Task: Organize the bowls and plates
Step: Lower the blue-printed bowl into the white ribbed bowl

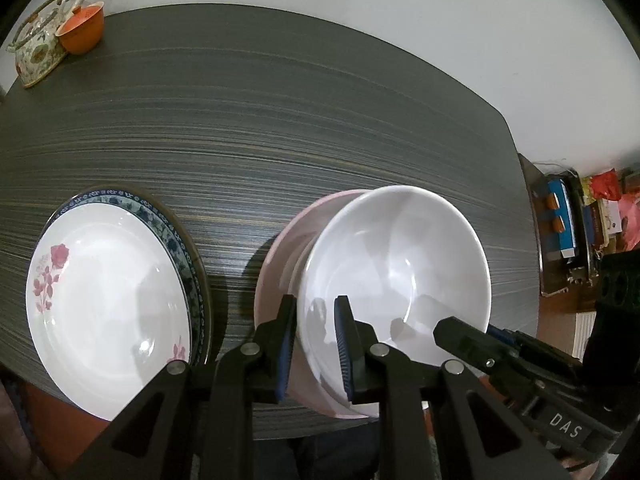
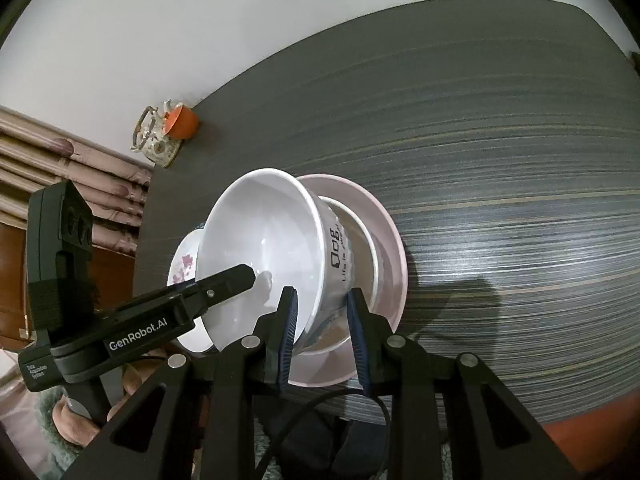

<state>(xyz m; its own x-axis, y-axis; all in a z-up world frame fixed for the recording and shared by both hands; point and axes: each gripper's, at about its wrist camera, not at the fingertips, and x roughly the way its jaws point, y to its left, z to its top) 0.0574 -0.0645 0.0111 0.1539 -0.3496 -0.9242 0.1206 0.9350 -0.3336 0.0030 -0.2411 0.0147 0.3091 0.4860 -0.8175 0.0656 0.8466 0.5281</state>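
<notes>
A white bowl (image 1: pixel 396 264) (image 2: pixel 264 248) with black print on its outside sits tilted on a pink plate (image 1: pixel 280 264) (image 2: pixel 384 240) near the table's front edge. My left gripper (image 1: pixel 316 344) straddles the bowl's near rim, one finger inside and one outside, with a narrow gap left. My right gripper (image 2: pixel 322 328) straddles the same bowl's rim from the other side, its jaws apart. At the left, a white plate with pink flowers (image 1: pixel 108 300) (image 2: pixel 182 264) lies on a blue-patterned plate (image 1: pixel 176 236).
The dark striped table (image 1: pixel 280 120) stretches back to a white wall. A floral teapot (image 1: pixel 38 48) and an orange cup (image 1: pixel 82 30) stand at its far left corner. Cluttered shelves (image 1: pixel 580 220) lie beyond the table's right edge.
</notes>
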